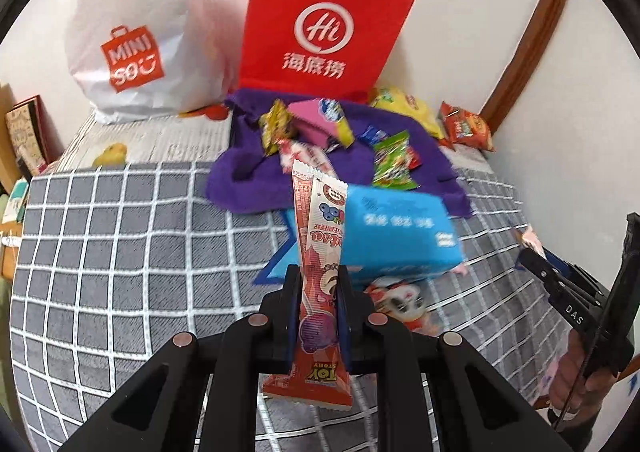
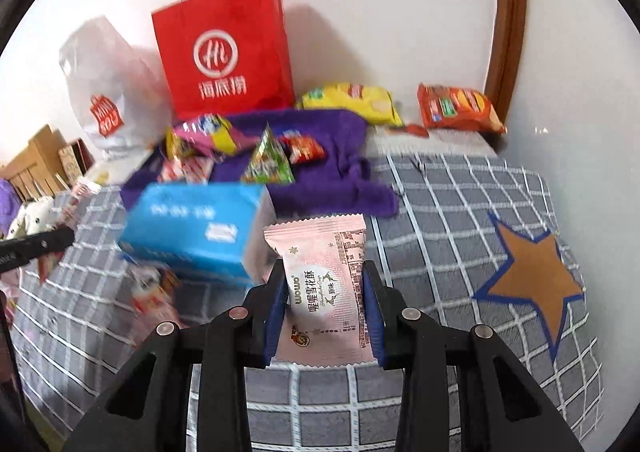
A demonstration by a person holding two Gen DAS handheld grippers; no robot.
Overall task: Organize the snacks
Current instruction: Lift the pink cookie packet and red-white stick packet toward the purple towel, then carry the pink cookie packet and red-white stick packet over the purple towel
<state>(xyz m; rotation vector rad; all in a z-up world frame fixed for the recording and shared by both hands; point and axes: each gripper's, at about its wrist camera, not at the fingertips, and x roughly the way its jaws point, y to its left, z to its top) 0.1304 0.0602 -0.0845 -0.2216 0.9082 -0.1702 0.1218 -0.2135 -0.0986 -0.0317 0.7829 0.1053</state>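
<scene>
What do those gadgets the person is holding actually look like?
Each hand-held gripper, left and right, is a matte black linkage of flat bars joined by round silver rivets. Its two fingers carry ribbed blue pads. One arm bears white "DAS" lettering, and a thin black cable runs beside it.

wrist views tilt down over bed (image 1: 120, 252); share blue box (image 2: 192, 228)

White wall (image 2: 400, 11), grey checked bedcover (image 1: 120, 252)
</scene>
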